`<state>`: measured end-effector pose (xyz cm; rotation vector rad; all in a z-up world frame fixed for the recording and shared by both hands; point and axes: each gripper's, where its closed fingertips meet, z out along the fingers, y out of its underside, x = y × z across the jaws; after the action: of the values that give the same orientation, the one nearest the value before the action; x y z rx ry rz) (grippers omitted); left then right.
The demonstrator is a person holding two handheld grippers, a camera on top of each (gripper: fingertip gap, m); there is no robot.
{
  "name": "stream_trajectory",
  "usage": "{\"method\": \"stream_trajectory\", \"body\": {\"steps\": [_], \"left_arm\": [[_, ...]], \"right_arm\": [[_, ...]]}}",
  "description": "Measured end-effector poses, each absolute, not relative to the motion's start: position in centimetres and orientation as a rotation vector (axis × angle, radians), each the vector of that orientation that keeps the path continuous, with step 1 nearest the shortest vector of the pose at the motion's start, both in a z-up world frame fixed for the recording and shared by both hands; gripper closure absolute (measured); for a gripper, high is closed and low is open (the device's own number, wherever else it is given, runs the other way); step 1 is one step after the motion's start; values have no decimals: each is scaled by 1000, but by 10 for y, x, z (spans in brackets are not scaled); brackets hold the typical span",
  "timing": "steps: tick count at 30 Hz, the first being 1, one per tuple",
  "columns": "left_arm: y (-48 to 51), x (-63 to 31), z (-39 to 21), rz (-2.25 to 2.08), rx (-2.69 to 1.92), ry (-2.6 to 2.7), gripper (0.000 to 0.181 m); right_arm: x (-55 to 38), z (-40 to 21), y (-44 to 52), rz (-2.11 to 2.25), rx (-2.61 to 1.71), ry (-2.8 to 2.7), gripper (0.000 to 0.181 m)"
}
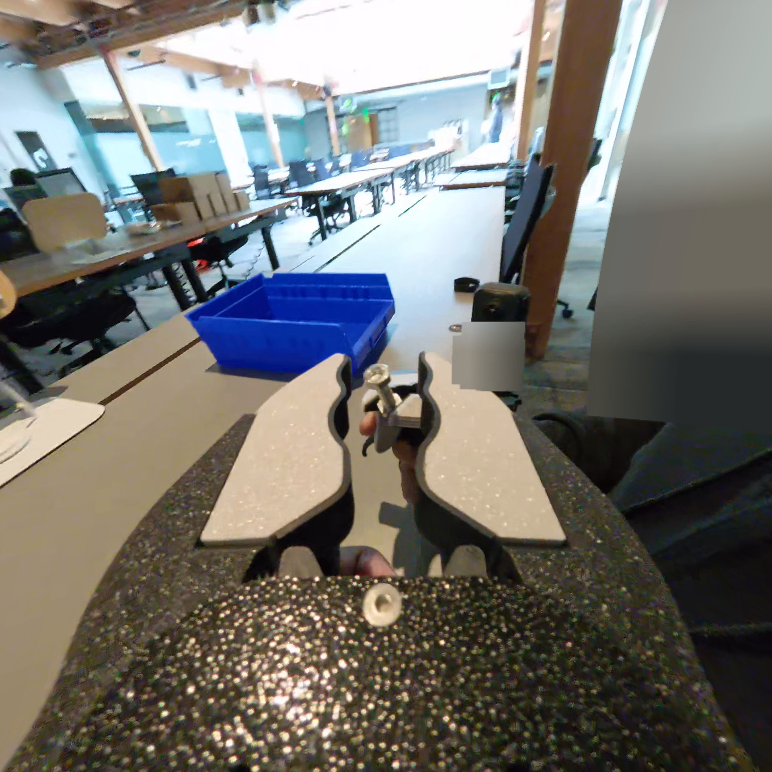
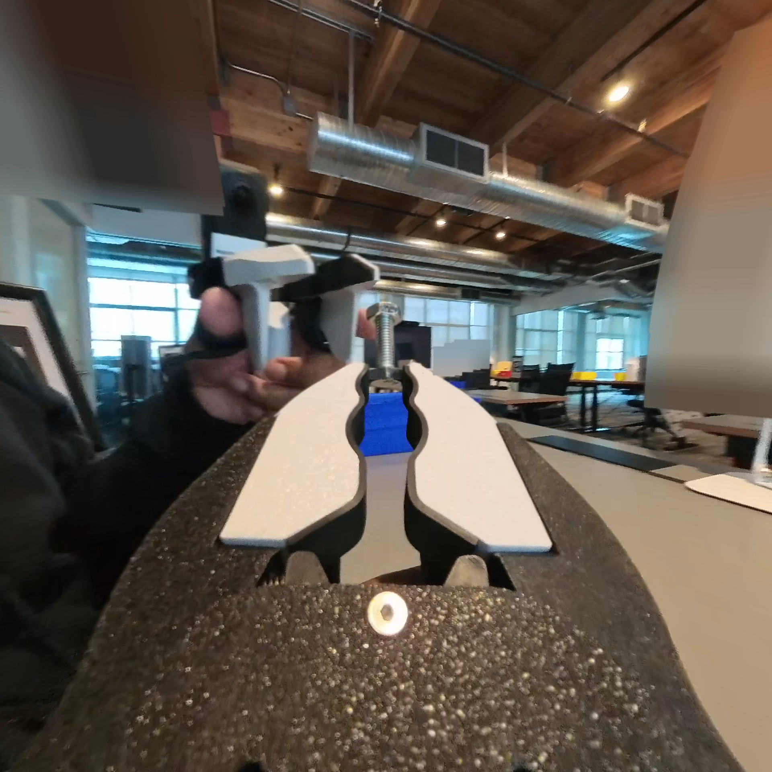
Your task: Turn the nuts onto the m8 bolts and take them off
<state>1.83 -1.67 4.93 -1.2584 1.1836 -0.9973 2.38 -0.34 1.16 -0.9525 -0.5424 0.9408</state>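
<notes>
A silver m8 bolt [image 2: 383, 338] stands upright with its hex head on top. My right gripper [image 2: 384, 371] is shut on its lower end, where a wider metal piece, maybe a nut, sits between the tips. In the left wrist view the bolt [image 1: 380, 386] shows beyond my left gripper [image 1: 384, 367], held in the right gripper's fingertips [image 1: 407, 411]. My left gripper is open and empty, its tips just short of the bolt. In the right wrist view it shows up left [image 2: 300, 275], beside the bolt, held by a gloved hand [image 2: 234, 376].
A blue plastic bin [image 1: 292, 330] stands on the grey table [image 1: 125, 480] just beyond the grippers, also in the right wrist view [image 2: 384, 422]. A small metal ring [image 1: 455, 328] and a black device [image 1: 499, 300] sit farther right. A white mat [image 1: 50, 426] lies at the left. Some 4 cm of space lies between my two pairs of fingers.
</notes>
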Motion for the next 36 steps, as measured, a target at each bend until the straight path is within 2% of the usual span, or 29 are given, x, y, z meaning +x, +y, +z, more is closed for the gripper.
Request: {"method": "stream_trajectory", "body": {"steps": [6,16,20,24,32,35,36], "left_arm": [[-5,27,42,-846,-1337,1122,149],[-4,34,25,-927,-1400,1166,151],[-9,35,23,-936,-1364,1216,167],[-15,33,25,-906,-1265,1292,167],[-32,23,21,-911,-1056,1510,167],[-33,19,20,-918,-1050,1529,167],[-32,19,21,-909,-1056,1516,162]], "right_arm": [[31,13,0,881,-948,-500,167],[23,10,-2,826,-953,-552,167],[21,10,-4,840,-951,-564,167],[18,11,-10,940,-942,-585,167],[3,7,-35,1423,-955,-722,167],[1,7,-35,1384,-953,-732,167],[2,8,-34,1371,-948,-725,167]]}}
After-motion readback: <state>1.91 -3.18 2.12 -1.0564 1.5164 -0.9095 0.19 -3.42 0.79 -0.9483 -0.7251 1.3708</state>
